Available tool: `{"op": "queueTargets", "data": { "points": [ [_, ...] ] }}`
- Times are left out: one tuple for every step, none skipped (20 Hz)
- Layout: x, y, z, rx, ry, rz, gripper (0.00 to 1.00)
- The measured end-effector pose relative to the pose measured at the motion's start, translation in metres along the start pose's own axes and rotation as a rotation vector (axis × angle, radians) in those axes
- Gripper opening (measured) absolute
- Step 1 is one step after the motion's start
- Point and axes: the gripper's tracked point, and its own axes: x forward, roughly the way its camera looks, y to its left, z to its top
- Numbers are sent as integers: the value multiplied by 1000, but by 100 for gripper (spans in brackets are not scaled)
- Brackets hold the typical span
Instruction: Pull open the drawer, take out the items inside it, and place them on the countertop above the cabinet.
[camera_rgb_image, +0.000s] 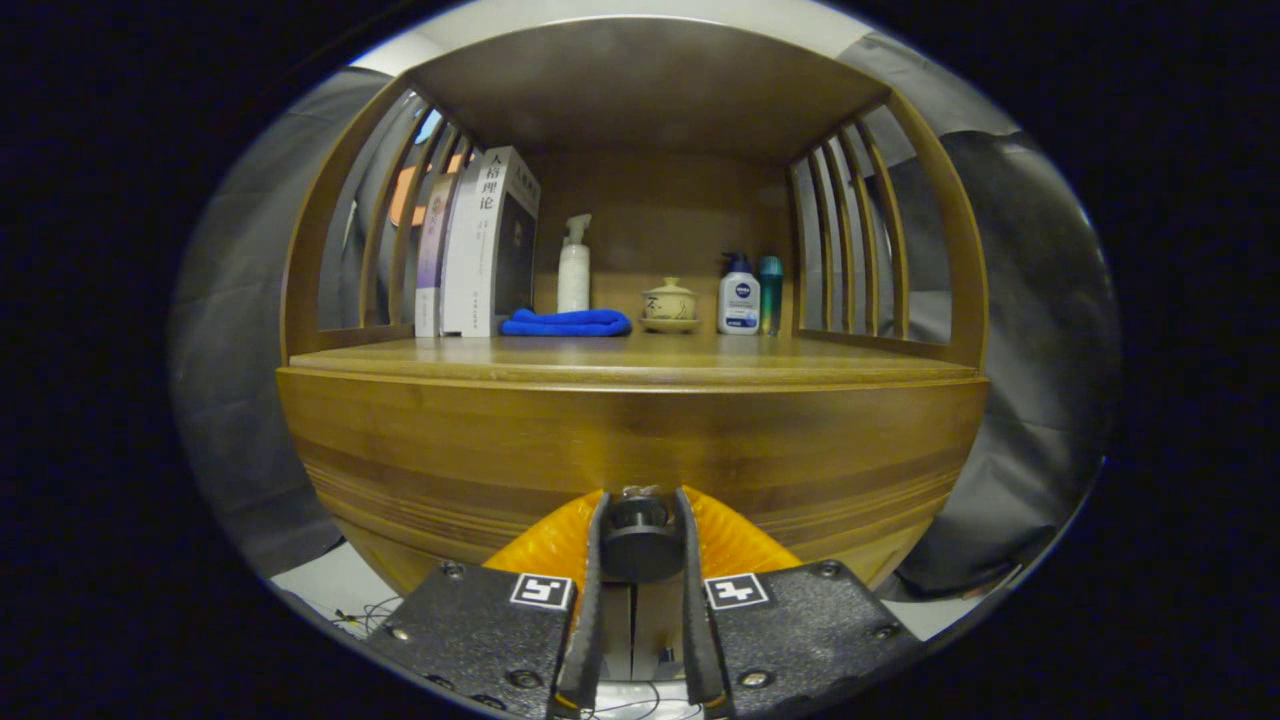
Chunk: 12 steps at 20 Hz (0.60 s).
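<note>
So the claw (640, 535) is clamped on the drawer's round dark knob (640, 540), one finger pressing each side, knob sitting right between the tips. Straight past the knob is the drawer front (640, 450), a wide banded wood panel that looks flush with the cabinet, so the drawer looks closed and whatever's inside is hidden.

Just above the drawer's top edge is the countertop (640, 362). The whole near strip of it is bare from left to right; everything sits toward the far wall. Far left: a few upright books (485, 245) against the slatted side. Then a folded blue cloth (568, 322), a white pump bottle (574, 268) behind it, a small lidded cup on a saucer (669, 304) around the middle, and a white-and-blue bottle (739, 296) next to a teal one (771, 293) by the right slats. A wooden shelf top (650, 90) roofs it over.
</note>
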Motion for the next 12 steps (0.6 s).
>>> {"op": "queueTargets", "data": {
  "points": [
    [0, -1, 0, -6, 0, 2, 34],
    [-1, -1, 0, -7, 3, 1, 34],
    [-2, -1, -1, -2, 5, -2, 34],
    [-4, 0, -1, 6, 6, -1, 34],
    [-8, 1, -2, 9, 9, 1, 34],
    [-13, 1, -3, 9, 10, 3, 34],
    [-17, 0, -5, 6, 11, 4, 33],
    [-20, -1, -5, 6, 10, 4, 33],
    [-24, -2, -6, 5, 9, 5, 33],
    [-28, -2, -7, 3, 10, 6, 33],
    [-35, -1, -8, 5, 10, 8, 33],
    [-41, -1, -9, 6, 11, 11, 33]
  ]
}}
